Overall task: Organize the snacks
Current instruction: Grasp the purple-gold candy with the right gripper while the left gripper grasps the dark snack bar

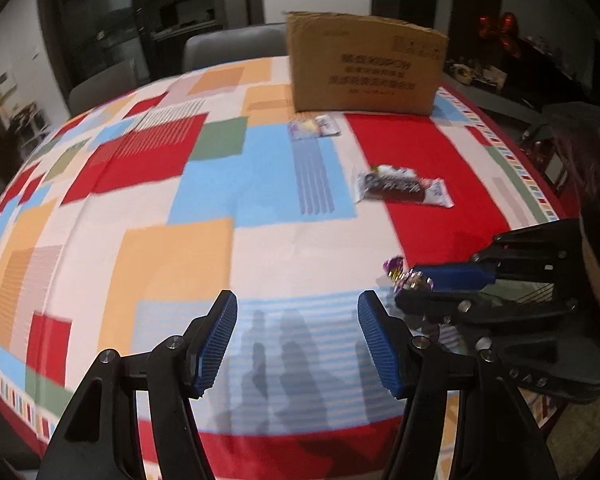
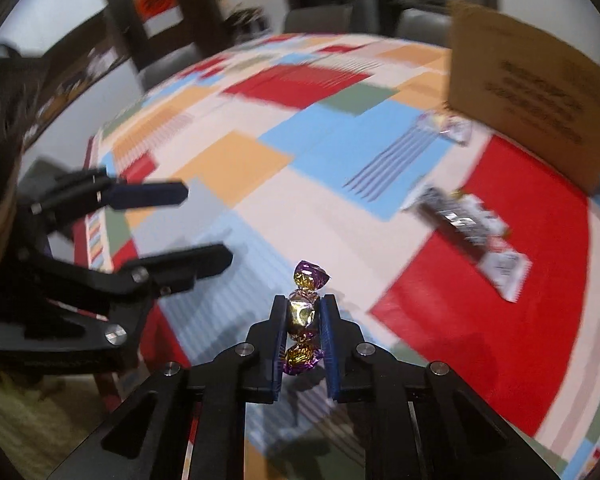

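Right wrist view: your right gripper [image 2: 304, 312] has its fingers clamped across the middle of the foil candy [image 2: 302, 314], twisted ends free, just above the table [image 2: 236, 168]. Your left gripper [image 1: 298, 344] hangs half-open and empty, sparing it for the cardboard box [image 1: 364, 68].

Right gripper [image 2: 304, 316] at the lower centre of its own view, jaws clamped on a purple-and-gold wrapped candy [image 2: 302, 314]. Left gripper [image 1: 298, 336] at bottom centre, jaws apart, holding nothing.
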